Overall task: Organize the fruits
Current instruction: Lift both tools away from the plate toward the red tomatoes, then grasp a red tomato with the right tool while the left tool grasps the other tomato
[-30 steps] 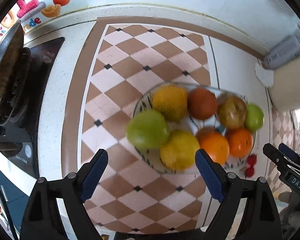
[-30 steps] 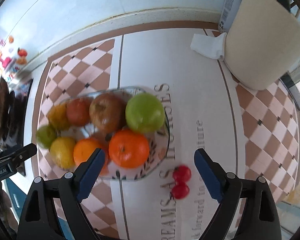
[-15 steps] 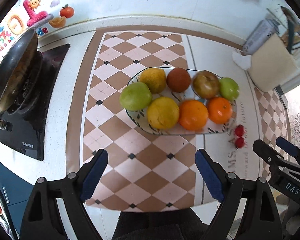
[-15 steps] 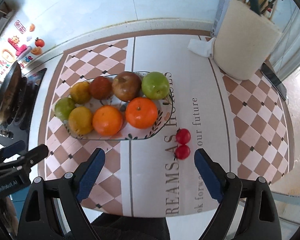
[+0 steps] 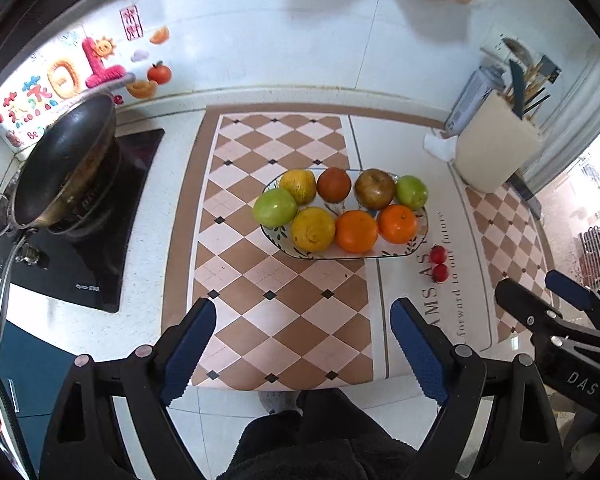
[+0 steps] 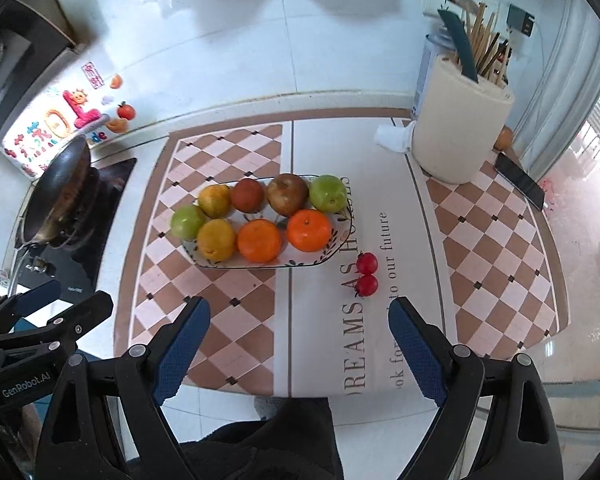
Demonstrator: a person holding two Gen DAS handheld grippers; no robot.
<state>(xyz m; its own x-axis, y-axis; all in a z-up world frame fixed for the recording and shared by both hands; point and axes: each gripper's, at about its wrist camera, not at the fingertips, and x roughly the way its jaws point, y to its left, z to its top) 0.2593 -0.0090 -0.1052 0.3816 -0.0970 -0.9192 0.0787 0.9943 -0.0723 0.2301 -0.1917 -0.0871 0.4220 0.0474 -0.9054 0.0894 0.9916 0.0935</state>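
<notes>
A patterned oval plate (image 5: 380,255) (image 6: 332,249) on the checked mat holds several fruits: two green apples (image 5: 275,207) (image 6: 327,193), yellow citrus (image 5: 313,229), two oranges (image 5: 356,231) (image 6: 309,230) and two brown-red fruits (image 5: 374,189). Two small red cherry-like fruits (image 5: 439,264) (image 6: 366,274) lie on the mat just right of the plate. My left gripper (image 5: 303,344) is open and empty, held back above the counter's front edge. My right gripper (image 6: 299,340) is open and empty, also back from the plate.
A black wok (image 5: 66,164) sits on a stove at the left. A cream utensil holder (image 6: 462,128) with a white cloth stands at the back right. A phone (image 6: 519,186) lies near the right edge. The counter's front edge is just under the grippers.
Both grippers have pulled back and up from the plate; the fruits now look smaller and farther. Nothing was grasped. The fruits have not moved.
</notes>
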